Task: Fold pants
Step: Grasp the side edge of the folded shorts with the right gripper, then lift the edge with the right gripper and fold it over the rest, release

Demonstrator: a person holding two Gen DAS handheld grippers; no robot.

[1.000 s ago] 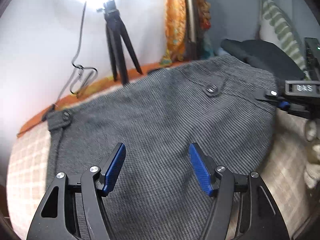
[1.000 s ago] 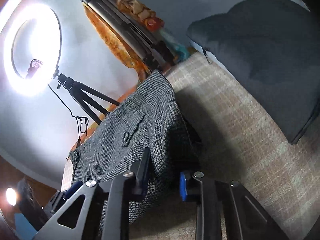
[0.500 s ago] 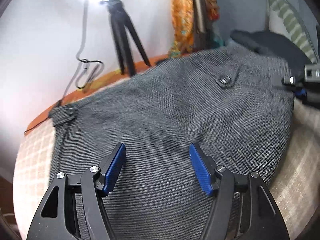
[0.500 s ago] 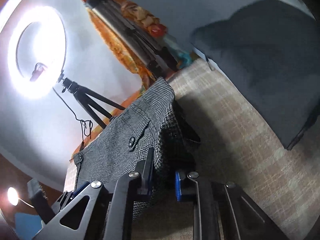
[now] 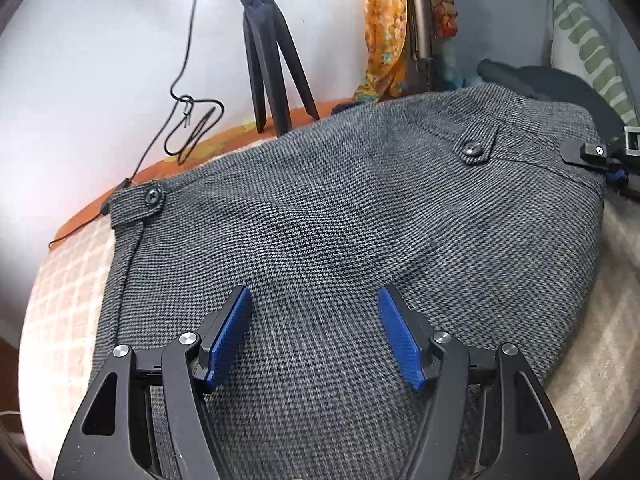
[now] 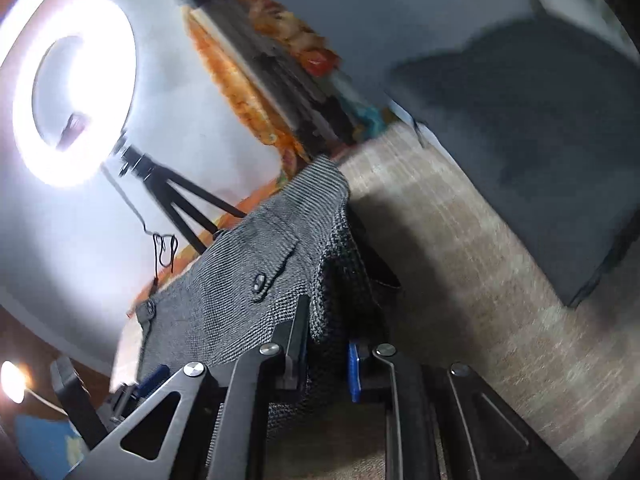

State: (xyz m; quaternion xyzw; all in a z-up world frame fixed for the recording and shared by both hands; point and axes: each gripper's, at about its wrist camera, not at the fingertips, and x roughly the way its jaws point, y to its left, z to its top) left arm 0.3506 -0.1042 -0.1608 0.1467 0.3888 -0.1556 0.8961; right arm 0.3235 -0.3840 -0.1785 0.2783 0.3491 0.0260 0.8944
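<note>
Ring light (image 6: 72, 92) glare, right-view blur

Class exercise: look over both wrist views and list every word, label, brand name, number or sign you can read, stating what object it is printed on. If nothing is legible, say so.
There is no readable text in either view.
Grey woven houndstooth pants: buttons and tabs only, no label showing.
Black tripod: no marking legible.
Black-and-blue left tongs: no lettering.
Black right tongs: no lettering; their far end in the left view is too small to read.
</note>
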